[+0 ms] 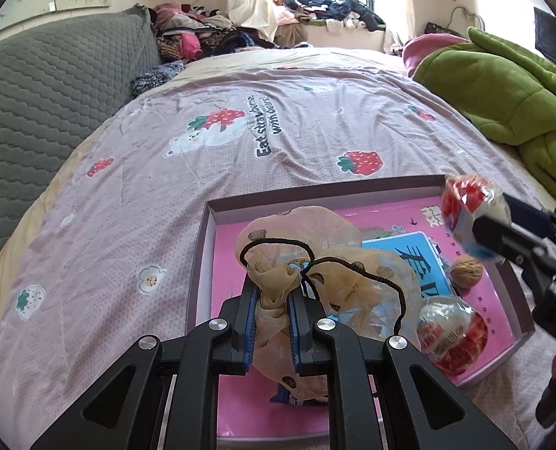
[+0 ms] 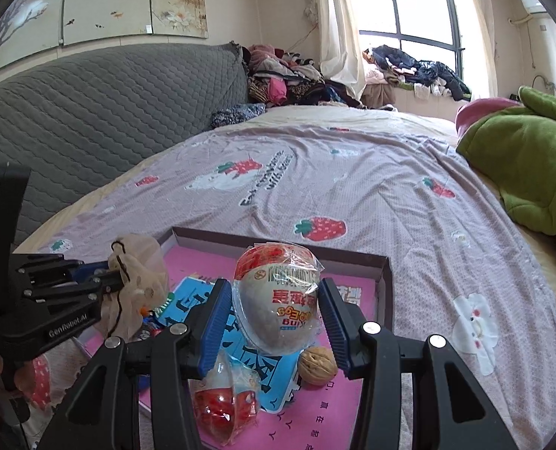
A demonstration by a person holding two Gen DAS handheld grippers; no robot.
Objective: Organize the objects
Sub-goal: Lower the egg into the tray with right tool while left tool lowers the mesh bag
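A shallow box [image 1: 199, 262] with a pink floor lies on the bed. My left gripper [image 1: 272, 288] is shut on a sheer beige cloth pouch with a black cord [image 1: 296, 240], held over the box; it also shows in the right wrist view [image 2: 139, 273]. My right gripper [image 2: 276, 300] is shut on a wrapped egg [image 2: 278, 300], held above the box; it also shows in the left wrist view [image 1: 465, 213]. In the box lie a second wrapped egg [image 1: 450, 337], a walnut [image 2: 317, 365] and a blue packet [image 1: 417, 262].
A strawberry-print bedsheet [image 1: 278, 131] covers the bed around the box [image 2: 385, 273]. A grey quilted headboard [image 1: 45, 86] stands at the left. A green blanket [image 1: 503, 93] lies at the right. Piled clothes [image 1: 203, 33] lie at the far end.
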